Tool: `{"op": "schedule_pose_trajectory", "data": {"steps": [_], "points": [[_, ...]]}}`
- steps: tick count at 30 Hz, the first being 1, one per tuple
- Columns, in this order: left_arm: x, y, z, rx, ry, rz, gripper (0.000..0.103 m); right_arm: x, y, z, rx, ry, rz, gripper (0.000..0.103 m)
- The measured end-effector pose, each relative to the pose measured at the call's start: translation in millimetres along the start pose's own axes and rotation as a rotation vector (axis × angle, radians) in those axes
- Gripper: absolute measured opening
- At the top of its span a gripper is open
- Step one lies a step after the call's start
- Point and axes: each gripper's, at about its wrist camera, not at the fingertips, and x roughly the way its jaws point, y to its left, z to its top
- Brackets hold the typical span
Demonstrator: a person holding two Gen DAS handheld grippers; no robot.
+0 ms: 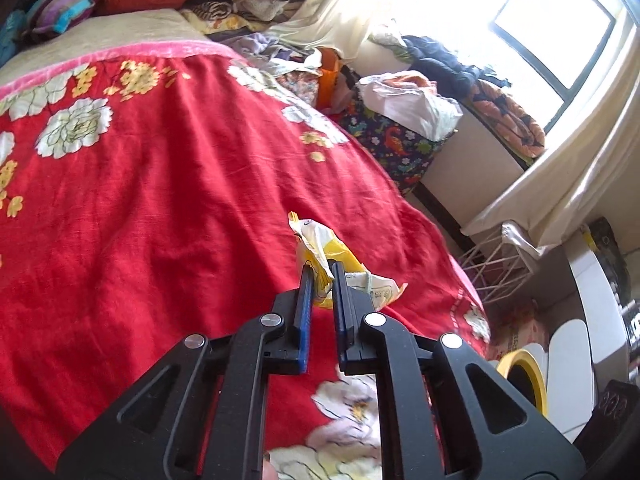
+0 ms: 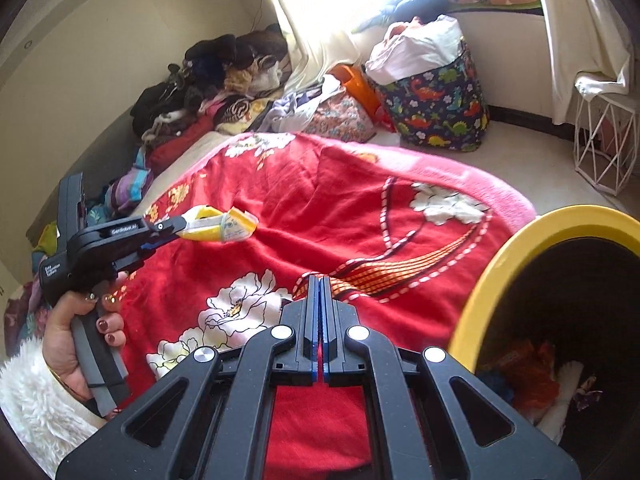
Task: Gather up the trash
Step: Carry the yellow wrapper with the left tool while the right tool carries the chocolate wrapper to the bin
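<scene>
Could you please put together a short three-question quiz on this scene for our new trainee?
1. True or false: the right gripper is carrying trash.
2. What does the left gripper hold?
A. an orange bag
B. a yellow wrapper
C. a sock
3. Fill in: the bin with the yellow rim, beside the red floral blanket, already contains ____.

Key:
1. False; its fingers are shut on nothing.
2. B; the wrapper is clamped and lifted above the blanket.
3. Trash; orange and white pieces lie inside.
</scene>
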Motion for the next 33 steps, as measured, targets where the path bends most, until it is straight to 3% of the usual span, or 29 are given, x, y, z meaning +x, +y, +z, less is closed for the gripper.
{"op": "schedule_pose_trajectory", "data": {"steps": [17, 33], "points": [[-14, -84, -28, 0.168, 0.015, -0.123, 0.005, -68, -52, -2, 0.101, -0.125, -0.079, 0.001], [-18, -136, -54, 0.286, 0.04, -0.188, 0.005, -106, -90, -11, 0.175, -0.185, -0.143, 0.001]]}}
